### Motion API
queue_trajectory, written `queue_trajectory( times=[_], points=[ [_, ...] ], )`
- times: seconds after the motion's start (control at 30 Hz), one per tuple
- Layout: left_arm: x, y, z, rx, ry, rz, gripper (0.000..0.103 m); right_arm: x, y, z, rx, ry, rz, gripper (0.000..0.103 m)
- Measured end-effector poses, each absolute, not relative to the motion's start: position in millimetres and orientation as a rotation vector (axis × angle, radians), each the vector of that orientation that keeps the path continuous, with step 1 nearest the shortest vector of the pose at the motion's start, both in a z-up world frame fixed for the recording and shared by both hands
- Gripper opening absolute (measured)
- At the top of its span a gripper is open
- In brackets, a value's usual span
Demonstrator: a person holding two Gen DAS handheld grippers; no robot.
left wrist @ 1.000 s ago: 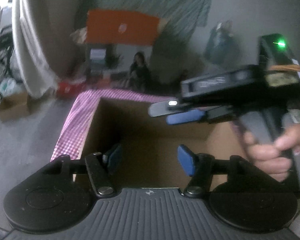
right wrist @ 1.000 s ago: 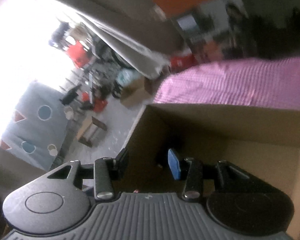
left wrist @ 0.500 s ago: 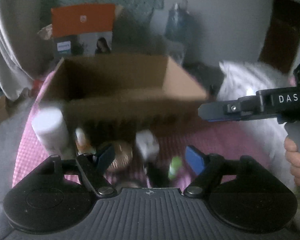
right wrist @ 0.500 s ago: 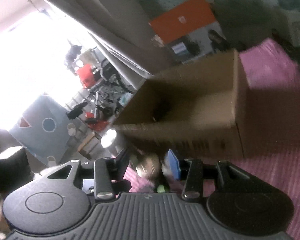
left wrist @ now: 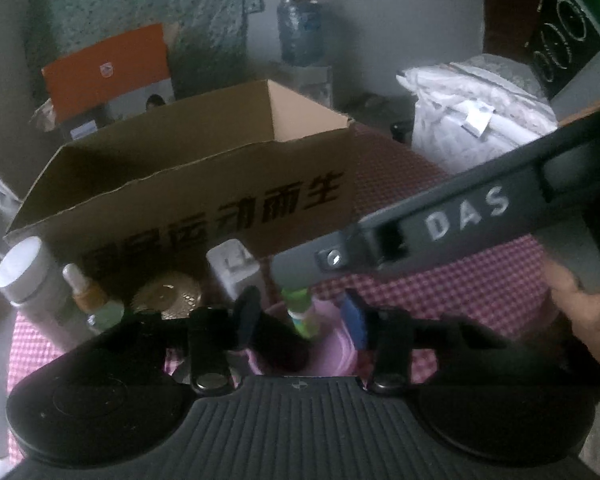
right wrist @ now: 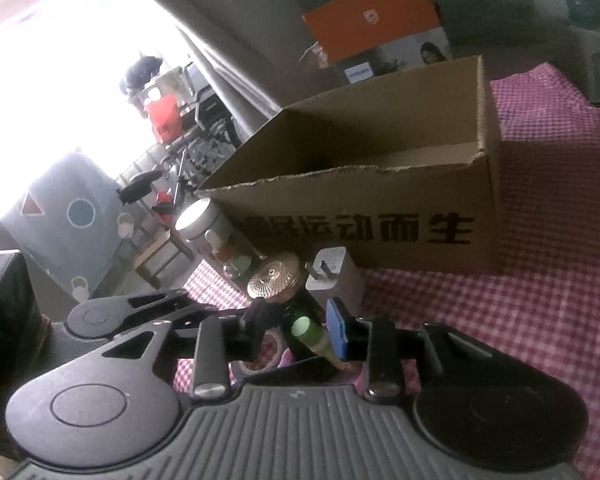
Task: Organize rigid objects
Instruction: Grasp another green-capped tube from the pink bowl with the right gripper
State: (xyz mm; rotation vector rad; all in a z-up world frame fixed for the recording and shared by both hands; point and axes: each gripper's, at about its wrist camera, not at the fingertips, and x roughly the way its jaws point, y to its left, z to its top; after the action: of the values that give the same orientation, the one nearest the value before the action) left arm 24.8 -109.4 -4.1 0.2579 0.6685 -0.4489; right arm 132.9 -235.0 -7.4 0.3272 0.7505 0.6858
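closing fingers of both grippers around green tube [right wrist: 314, 336].

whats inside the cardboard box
Only bare brown inner walls of the cardboard box show, and nothing rises above its rim. The near wall covers the floor, so anything lying low inside cannot be seen.
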Motion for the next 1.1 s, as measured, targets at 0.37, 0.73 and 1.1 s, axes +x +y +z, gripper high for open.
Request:
queue_trajectory(
  times=[0.37,0.73,1.1],
  points=[
    [38.9,-113.4,-18.5,0.243,0.72,-0.463,0.027,134.6,-227.3,-16.7,0.275,0.773,0.704,0.023],
    [42.7,-112.3,-21.1,0.208,0.735,-0.447,0.016,138.3,-231.7,-21.1,0.294,0.776,0.686,0.02],
    [37.3,-107.5,-5.8,0.156,0.718,-0.458,0.015,128.9,-234.6,-5.4,0.292,0.751,0.668,0.019]
  ],
)
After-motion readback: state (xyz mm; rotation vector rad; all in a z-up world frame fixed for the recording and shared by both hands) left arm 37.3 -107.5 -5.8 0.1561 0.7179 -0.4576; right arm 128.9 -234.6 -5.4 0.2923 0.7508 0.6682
